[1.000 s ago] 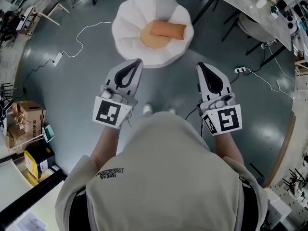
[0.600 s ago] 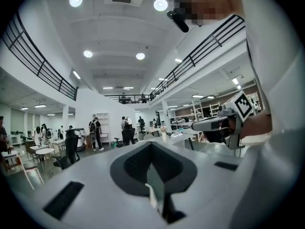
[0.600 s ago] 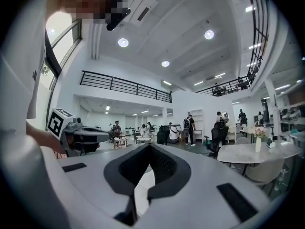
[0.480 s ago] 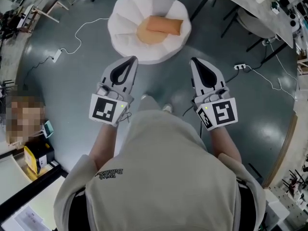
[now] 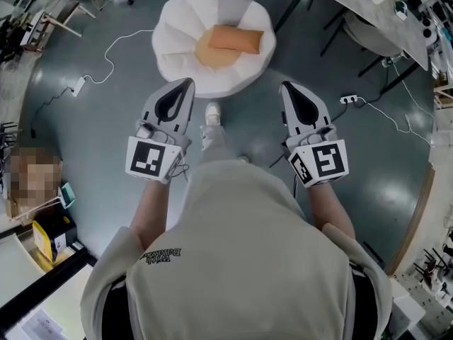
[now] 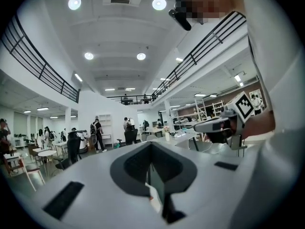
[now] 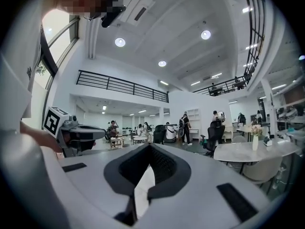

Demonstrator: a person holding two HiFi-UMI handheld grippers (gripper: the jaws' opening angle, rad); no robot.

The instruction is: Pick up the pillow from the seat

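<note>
An orange pillow [image 5: 237, 39] lies on a round orange cushion inside the white petal-shaped seat [image 5: 177, 44] on the floor, at the top of the head view. My left gripper [image 5: 187, 83] is held in the air short of the seat's near rim, shut and empty. Level with it to the right, my right gripper [image 5: 286, 86] is also shut with nothing in it. Both gripper views look out level across the hall, so neither shows the seat or the pillow. In each, the jaws' tips meet: left gripper [image 6: 151, 145], right gripper [image 7: 149, 147].
A white shoe [image 5: 211, 112] steps between the grippers. Cables and power strips [image 5: 80, 86] [image 5: 352, 100] lie on the grey floor. A table [image 5: 357, 2] and a chair stand at the upper right. A yellow box [image 5: 53, 235] sits at the left.
The person has stepped toward the seat, with one foot now forward between the grippers. Both grippers have come closer to the seat's near rim and stay shut.
</note>
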